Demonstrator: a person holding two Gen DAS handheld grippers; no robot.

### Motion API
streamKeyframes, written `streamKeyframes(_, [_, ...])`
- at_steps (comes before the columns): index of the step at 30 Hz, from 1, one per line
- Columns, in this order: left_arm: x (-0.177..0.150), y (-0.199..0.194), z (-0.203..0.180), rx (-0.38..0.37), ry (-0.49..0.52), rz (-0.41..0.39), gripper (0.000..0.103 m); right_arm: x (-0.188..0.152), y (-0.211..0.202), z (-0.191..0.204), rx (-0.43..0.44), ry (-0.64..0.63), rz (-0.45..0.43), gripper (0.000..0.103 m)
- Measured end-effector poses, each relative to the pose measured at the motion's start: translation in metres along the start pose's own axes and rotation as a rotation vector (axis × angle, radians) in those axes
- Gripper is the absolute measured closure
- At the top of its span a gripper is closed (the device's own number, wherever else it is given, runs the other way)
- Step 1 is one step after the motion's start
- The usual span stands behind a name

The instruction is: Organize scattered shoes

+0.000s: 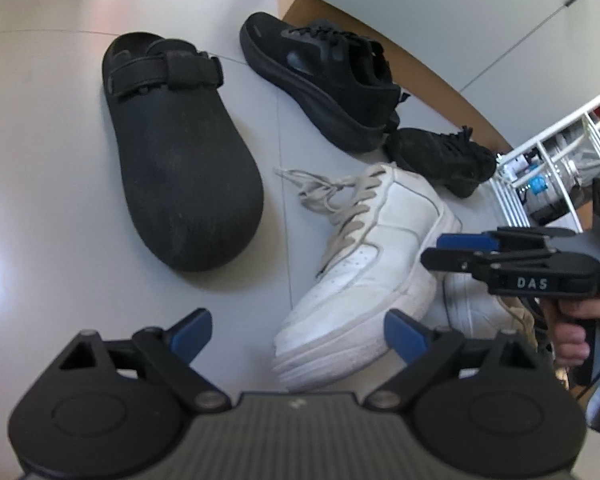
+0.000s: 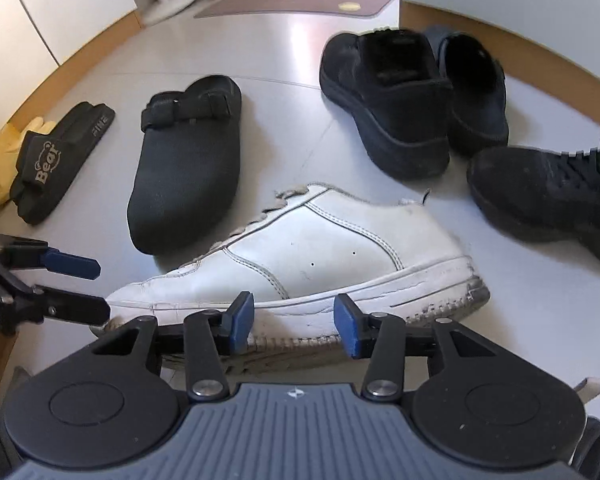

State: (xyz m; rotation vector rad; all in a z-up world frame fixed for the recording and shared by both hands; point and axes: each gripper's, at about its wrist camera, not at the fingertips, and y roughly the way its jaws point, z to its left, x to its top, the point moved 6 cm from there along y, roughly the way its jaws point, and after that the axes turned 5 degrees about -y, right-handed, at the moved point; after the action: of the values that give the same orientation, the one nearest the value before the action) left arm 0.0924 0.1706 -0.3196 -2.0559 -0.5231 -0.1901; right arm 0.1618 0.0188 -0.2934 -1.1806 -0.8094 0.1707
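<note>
- White leather marked the sneaker [image 2: 300, 256] that lay on its side on the pale floor [image 2: 284, 56], directly ahead of the right tongs [image 2: 294, 320].
- Those right tongs stood partly parted, blue pads on either side of the sneaker's sole edge; whether they pressed on it could not be told.
- Left tongs [image 1: 298, 334] hung released, jaws wide apart, with the sneaker's toe just beyond the right-hand pad and nothing between them.
- From the left wrist camera, a second white sneaker [image 1: 476, 308] showed behind the first, under the right tongs, which a hand [image 1: 572, 332] held.
- Beyond the left tongs and to their left, a black clog [image 1: 180, 160] rested with its rounded toe toward the camera.
- Farther out from both tongs sat a black lace-up sneaker [image 1: 324, 80] and a smaller black shoe [image 1: 444, 156] near the wooden skirting.
- Far left of the right tongs, a black "Bear" slide sandal [image 2: 56, 160] lay beside yellow gloves [image 2: 4, 160].
</note>
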Motion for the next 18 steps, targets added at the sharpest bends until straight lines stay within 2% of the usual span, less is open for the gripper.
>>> streamKeyframes(9, [0.009,-0.001,-0.007,-0.019,-0.007,-0.015,0.010,-0.005,0.011,0.002,-0.010,0.020,-0.006,0.055])
streamKeyframes(13, [0.014,-0.001,-0.012,-0.042,-0.021,-0.037,0.010,-0.002,0.008,0.005,-0.010,0.028,0.019,0.055])
streamKeyframes(18, [0.014,0.003,-0.013,-0.057,-0.024,-0.027,0.011,-0.005,0.007,0.006,-0.013,0.050,0.039,0.055])
